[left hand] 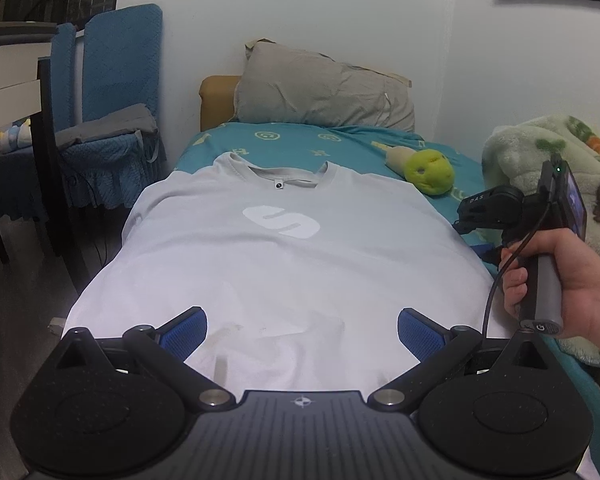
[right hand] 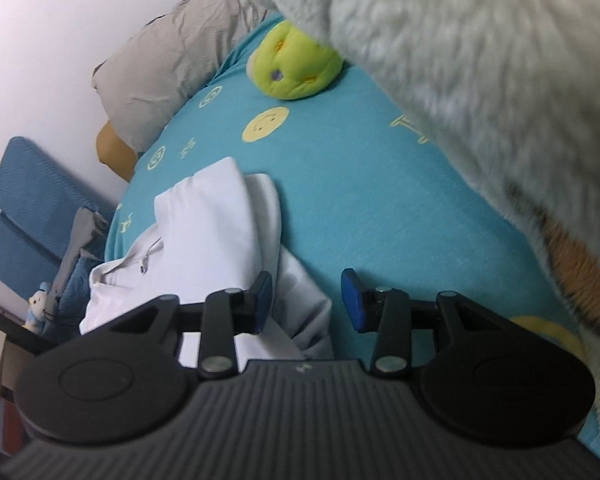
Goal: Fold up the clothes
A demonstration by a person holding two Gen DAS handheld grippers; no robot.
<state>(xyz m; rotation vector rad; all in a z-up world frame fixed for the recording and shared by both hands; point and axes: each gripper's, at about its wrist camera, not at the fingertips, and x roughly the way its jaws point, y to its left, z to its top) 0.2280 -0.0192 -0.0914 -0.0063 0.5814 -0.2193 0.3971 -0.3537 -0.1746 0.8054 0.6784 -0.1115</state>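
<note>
T-shirt (left hand: 284, 240) flat, face-up on bed (left hand: 352, 148). My left gripper (left hand: 302, 332) wide at hem, right gripper (right hand: 307, 300) wide by sleeve, both empty. I'd pinch edges evenly.

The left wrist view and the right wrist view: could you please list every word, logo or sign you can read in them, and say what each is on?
"S": large white logo on the chest of the grey T-shirt.
"DAS": white letters on the black body of the right claw.
"G": small mark on the base of its handle.
Neck label: too small to read.
Bedsheet: smiley faces; its letter-like marks are unreadable.
</note>
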